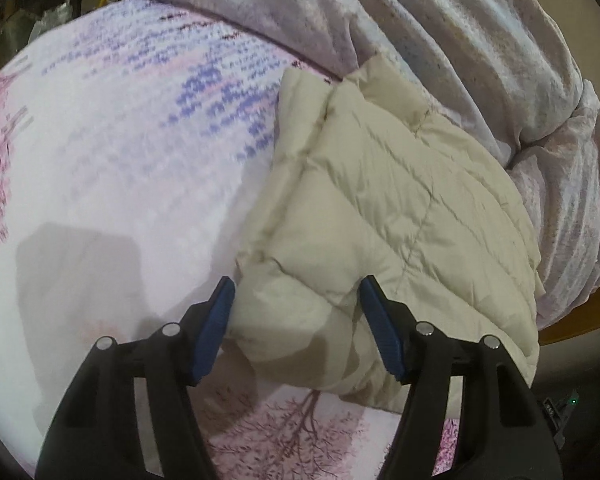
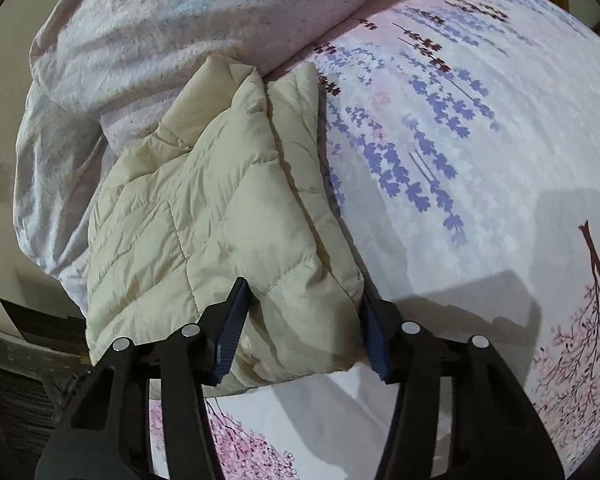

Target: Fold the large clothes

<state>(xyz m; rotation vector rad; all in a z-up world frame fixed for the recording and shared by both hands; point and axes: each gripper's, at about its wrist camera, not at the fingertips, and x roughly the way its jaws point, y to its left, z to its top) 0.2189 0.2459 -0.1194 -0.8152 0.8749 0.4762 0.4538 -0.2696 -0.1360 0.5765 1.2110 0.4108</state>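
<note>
Item: quilted jacket, cream-beige, puffy, stitched in slanting channels crossed by straight seams; matte shell, lightly creased. Folded into a thick oblong bundle of several layers, the layered edges showing at the near end and along one long side.

Location: lying on the floral bedsheet (white ground, purple hanging blossoms, pink trees), pressed along its far long side against a heaped pale lilac blanket.

Orientation: long axis running from the near end by the grippers away toward the blanket heap; slanting up and left in the left wrist view, up and right in the right wrist view. Far end split into two rounded lobes with a groove between. Lying flat, not propped.

Left gripper: blue pads spread wide, straddling the near end of the bundle; right pad clear of the fabric, contact at the left pad not certain.

Right gripper: jaws parted around the near corner, both pads against the fabric, which bulges between them; firm clamping not confirmed.
</note>
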